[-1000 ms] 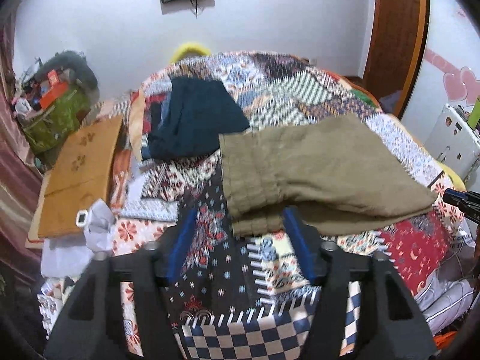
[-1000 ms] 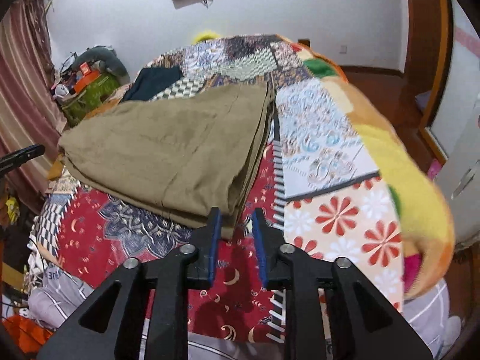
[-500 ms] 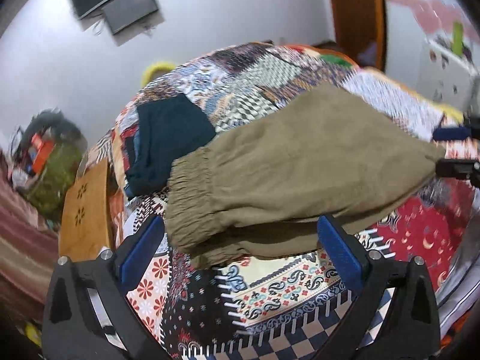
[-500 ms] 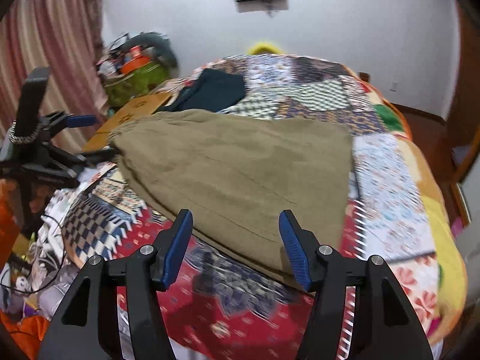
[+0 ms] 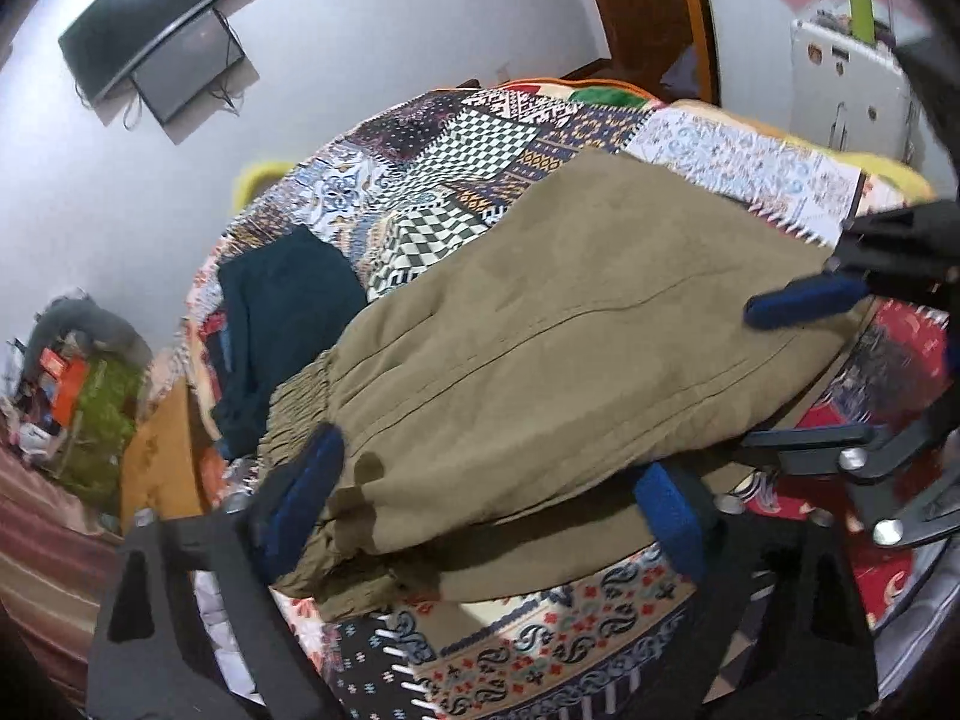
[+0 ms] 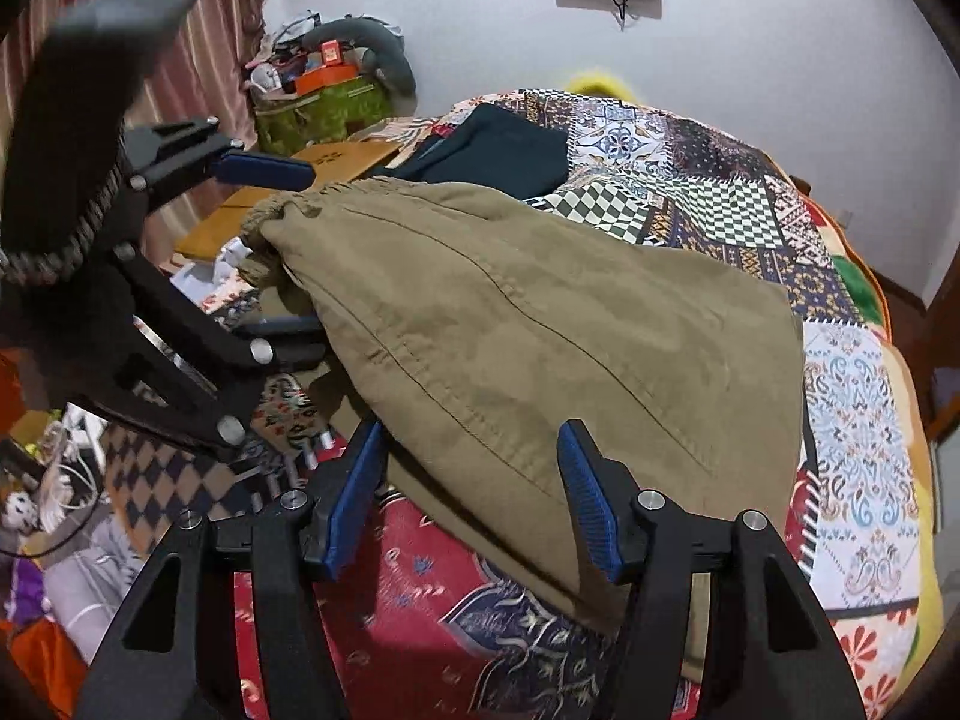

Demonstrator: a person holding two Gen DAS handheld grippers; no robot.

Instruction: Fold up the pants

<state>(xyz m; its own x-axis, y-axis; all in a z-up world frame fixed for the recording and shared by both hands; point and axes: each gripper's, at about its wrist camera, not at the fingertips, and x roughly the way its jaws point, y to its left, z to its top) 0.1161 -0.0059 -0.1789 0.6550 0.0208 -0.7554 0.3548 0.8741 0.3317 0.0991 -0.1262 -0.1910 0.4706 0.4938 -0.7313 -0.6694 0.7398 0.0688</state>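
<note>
Olive-green pants (image 5: 540, 348) lie folded in a thick stack on the patchwork bed; they also show in the right wrist view (image 6: 540, 348). The elastic waistband end faces my left gripper (image 5: 492, 480), which is open with its jaws wide on either side of the stack's near edge. My right gripper (image 6: 474, 486) is open with its jaws astride the other end. Each gripper shows in the other's view: the right one at the right edge (image 5: 840, 360), the left one at the left (image 6: 240, 252).
A dark teal folded garment (image 5: 288, 312) lies behind the pants on the quilt (image 5: 480, 138). An orange cardboard piece (image 5: 162, 468) and a cluttered green bag (image 6: 324, 108) stand left of the bed. A white cabinet (image 5: 852, 84) and door stand right.
Both grippers have opened wide and closed in on the folded stack from opposite ends. Both views have tilted and come nearer the cloth.
</note>
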